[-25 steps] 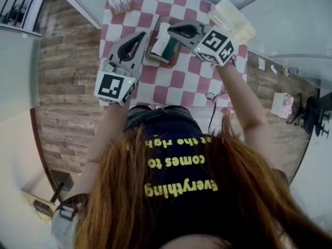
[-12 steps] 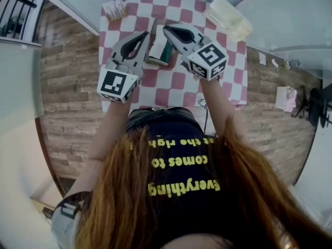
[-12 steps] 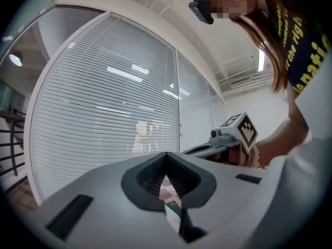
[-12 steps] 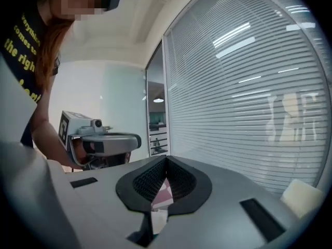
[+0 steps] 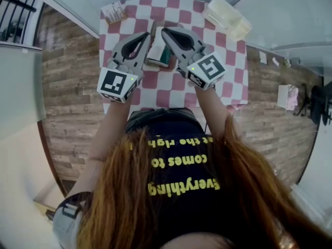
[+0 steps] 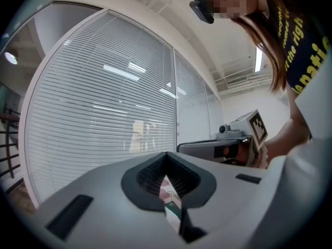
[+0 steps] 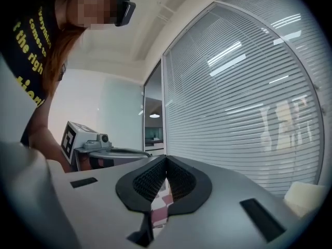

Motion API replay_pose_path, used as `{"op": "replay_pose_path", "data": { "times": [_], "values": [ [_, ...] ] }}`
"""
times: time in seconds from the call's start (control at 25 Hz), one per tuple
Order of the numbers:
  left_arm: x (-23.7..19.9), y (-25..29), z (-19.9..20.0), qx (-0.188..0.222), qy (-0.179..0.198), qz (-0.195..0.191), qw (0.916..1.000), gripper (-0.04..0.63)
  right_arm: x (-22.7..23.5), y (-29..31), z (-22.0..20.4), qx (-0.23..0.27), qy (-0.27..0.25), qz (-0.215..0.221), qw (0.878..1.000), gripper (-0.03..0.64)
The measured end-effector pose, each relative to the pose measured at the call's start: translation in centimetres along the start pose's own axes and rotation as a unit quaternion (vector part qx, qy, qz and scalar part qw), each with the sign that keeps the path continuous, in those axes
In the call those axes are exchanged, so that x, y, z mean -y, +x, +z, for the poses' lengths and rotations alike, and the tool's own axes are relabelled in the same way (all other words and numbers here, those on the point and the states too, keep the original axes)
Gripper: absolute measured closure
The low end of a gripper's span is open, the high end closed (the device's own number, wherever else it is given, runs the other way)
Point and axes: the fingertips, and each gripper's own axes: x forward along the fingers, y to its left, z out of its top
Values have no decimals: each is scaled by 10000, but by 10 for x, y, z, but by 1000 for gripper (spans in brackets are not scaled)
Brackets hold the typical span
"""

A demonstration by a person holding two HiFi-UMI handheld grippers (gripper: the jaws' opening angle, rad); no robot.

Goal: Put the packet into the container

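A white and green packet (image 5: pixel 158 49) lies in a shallow brown container (image 5: pixel 155 63) on the red and white checked table (image 5: pixel 179 82). My left gripper (image 5: pixel 147 34) hangs just left of the container, jaws shut and empty. Just right of the container is my right gripper (image 5: pixel 164 31), also shut with nothing in it. Both point level toward the far edge, above the table. In the left gripper view the closed tips (image 6: pixel 166 154) leave a slit that shows checked cloth and a green strip of the packet (image 6: pixel 175 207). The right gripper view shows only cloth under the closed tips (image 7: pixel 166 158).
A cream lidded box (image 5: pixel 230 17) stands at the table's far right corner. A small carton (image 5: pixel 113 11) sits at the far left corner. Window blinds (image 6: pixel 104 113) rise just beyond the table. Wood-look floor (image 5: pixel 67 87) surrounds the table.
The right gripper has swung left from over the table's right side and now sits beside the left one, over the container. The left gripper has barely moved.
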Motion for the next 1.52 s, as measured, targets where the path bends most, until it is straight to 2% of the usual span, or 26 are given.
{"op": "replay_pose_path", "data": {
  "times": [0.44,1.52],
  "values": [
    [8,2,-2,-22,-24,-51,10000,595,0,-11,6,157,162,-125,9997,601],
    [22,2,-1,6,15,-111,9999,595,-4,-19,2,12,69,-115,9999,601]
  ]
}}
